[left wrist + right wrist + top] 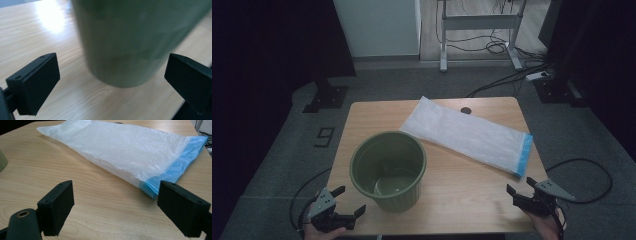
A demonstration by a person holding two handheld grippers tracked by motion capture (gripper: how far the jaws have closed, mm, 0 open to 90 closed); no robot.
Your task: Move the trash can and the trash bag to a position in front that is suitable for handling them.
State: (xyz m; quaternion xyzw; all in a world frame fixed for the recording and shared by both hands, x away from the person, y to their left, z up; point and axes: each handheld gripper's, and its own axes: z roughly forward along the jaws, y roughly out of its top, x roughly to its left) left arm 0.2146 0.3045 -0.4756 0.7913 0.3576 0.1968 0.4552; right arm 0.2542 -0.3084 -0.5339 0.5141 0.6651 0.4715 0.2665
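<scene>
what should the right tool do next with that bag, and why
Probably ease the right tool forward onto the blue-edged end of the plastic bag and close. Its jaws stand open and empty just short of that edge, the bag lies flat on the table, and the green bin is upright and unlined.

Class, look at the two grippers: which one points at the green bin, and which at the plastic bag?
The left gripper points at the green bin; the right gripper faces the white plastic bag with its blue edge. Both stand open, touching nothing.
</scene>
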